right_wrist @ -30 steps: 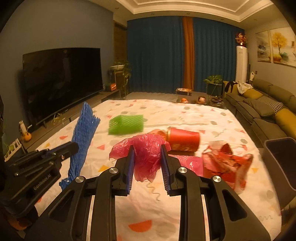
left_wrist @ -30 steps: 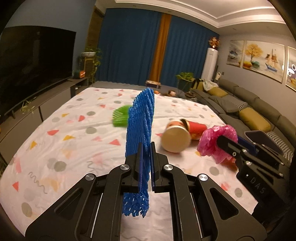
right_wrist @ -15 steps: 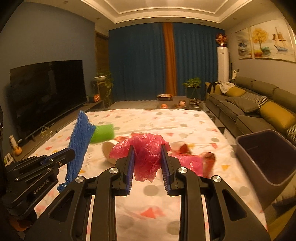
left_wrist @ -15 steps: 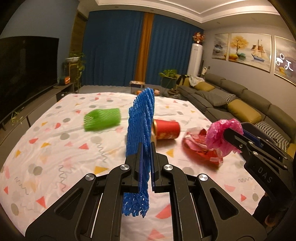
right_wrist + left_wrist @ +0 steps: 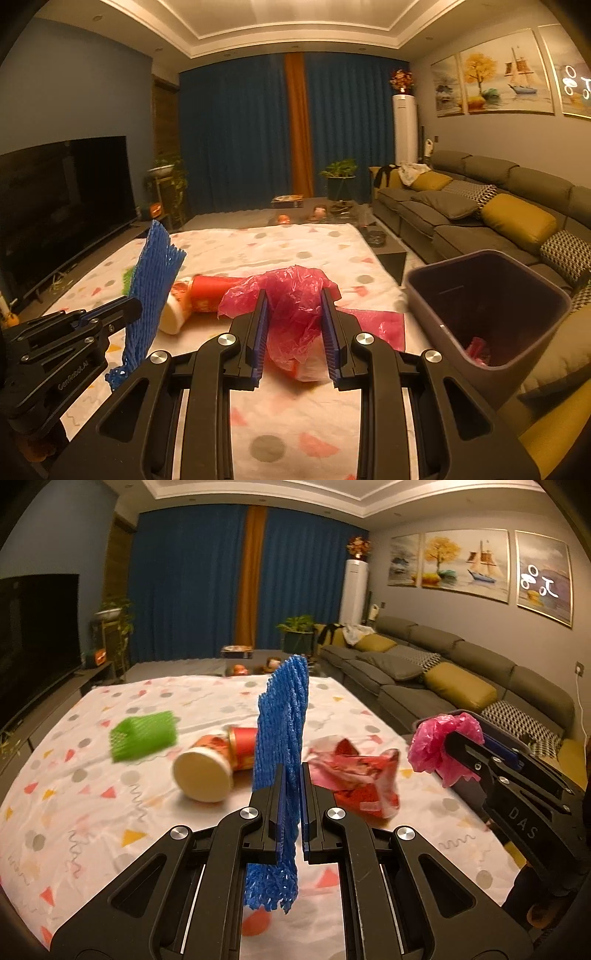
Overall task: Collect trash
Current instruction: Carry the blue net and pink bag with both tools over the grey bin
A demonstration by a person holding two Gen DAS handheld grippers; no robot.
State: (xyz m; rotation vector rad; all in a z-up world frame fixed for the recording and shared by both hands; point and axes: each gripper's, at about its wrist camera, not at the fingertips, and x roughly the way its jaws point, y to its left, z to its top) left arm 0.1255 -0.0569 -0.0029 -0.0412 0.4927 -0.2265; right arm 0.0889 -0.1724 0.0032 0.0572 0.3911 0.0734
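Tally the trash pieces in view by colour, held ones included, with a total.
Blue: 1, foam mesh sleeve, held in left claw
Pink: 1, crumpled plastic bag, held in right claw
Green: 1, foam mesh sleeve
Red: 2, paper cup, foil wrapper
Total: 5

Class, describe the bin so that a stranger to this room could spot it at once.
Find the long grey sofa on the right. Between it and the patterned sheet stands the bin, dark, square-mouthed and open-topped, the only container here.
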